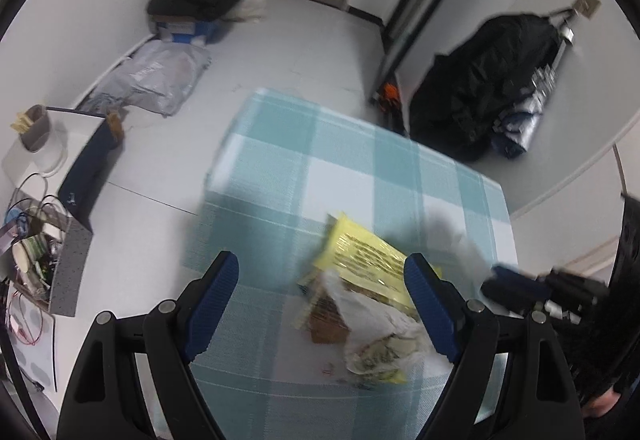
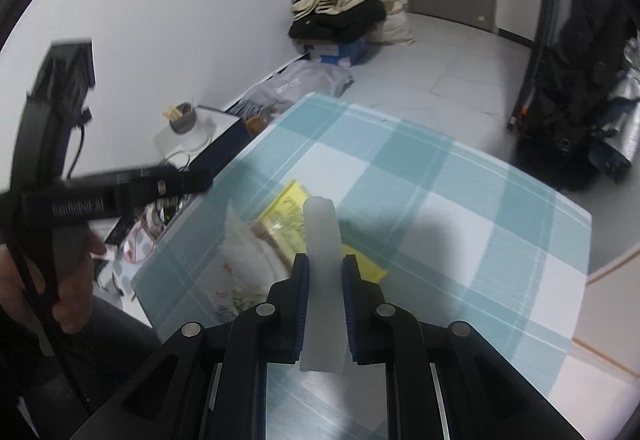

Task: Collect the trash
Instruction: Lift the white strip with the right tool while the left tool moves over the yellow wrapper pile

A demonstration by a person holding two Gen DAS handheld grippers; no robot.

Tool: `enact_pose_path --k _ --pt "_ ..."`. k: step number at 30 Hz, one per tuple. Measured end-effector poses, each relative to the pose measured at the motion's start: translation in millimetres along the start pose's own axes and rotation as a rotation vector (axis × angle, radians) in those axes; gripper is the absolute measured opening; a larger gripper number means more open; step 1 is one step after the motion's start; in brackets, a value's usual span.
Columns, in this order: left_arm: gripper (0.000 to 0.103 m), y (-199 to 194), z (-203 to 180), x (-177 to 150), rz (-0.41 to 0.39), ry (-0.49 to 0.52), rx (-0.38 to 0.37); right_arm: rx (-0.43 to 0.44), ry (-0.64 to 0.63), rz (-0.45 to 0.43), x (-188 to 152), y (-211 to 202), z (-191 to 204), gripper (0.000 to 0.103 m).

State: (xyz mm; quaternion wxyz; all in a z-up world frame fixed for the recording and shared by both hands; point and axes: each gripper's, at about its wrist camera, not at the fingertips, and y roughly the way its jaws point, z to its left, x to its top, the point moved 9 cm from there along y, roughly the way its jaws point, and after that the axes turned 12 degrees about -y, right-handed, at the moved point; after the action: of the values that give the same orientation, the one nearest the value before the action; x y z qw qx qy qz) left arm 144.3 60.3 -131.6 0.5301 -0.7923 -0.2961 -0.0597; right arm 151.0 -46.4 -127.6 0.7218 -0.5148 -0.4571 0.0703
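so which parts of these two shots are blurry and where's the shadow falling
Left wrist view: the trash pile and tablecloth are smeared by motion, while the left gripper stays sharp. Right wrist view: the right gripper and the white strip it pinches are crisp, the other handle is streaked, and a soft shadow lies on the cloth; both views curve strongly at the edges.

Left hand-held gripper jaws spread wide, yellow wrapper and crumpled white bag between them (blurred), checked counter beneath

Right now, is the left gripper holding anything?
No, the left gripper is wide open above the yellow wrapper, with nothing between its fingers.
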Motion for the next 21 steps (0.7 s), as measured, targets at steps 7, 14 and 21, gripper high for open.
enact_pose_path --k 7,14,21 --pt "0.082 18 -29 -33 0.091 0.142 0.005 -0.037 0.093 -0.021 -11 -18 -41 0.015" --pt "0.082 11 -32 -47 0.077 0.204 0.044 -0.054 0.145 -0.03 -21 -29 -62 0.015" --pt "0.082 10 -40 -61 0.089 0.244 0.036 -0.054 0.148 -0.039 -25 -34 -62 0.015"
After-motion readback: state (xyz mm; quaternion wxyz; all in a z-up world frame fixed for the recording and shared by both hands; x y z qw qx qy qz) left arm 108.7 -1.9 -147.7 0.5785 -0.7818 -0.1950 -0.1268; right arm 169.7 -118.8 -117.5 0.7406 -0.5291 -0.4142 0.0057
